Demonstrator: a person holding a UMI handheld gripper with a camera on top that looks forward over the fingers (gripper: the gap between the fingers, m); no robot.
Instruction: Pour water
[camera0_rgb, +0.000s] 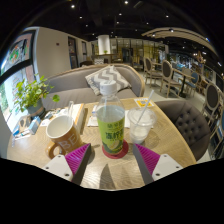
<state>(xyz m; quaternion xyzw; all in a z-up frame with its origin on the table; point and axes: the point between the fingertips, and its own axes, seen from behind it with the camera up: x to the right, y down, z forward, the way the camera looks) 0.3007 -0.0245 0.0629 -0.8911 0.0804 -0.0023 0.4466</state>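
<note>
A clear plastic bottle (111, 122) with a green label and white cap stands upright on a red coaster (114, 151) on the wooden table (165, 135). My gripper (113, 159) is open, its purple pads (77, 158) spread to either side of the bottle's base. The bottle stands just ahead of the fingertips, with a gap on each side. A clear glass (140, 123) stands just right of the bottle. A tan mug (63, 131) sits to its left.
A potted green plant (31, 93) stands at the table's left end. Papers or cards (27, 125) lie near the mug. A grey sofa with a patterned cushion (106, 79) lies beyond the table, and a dark armchair (192, 122) sits right.
</note>
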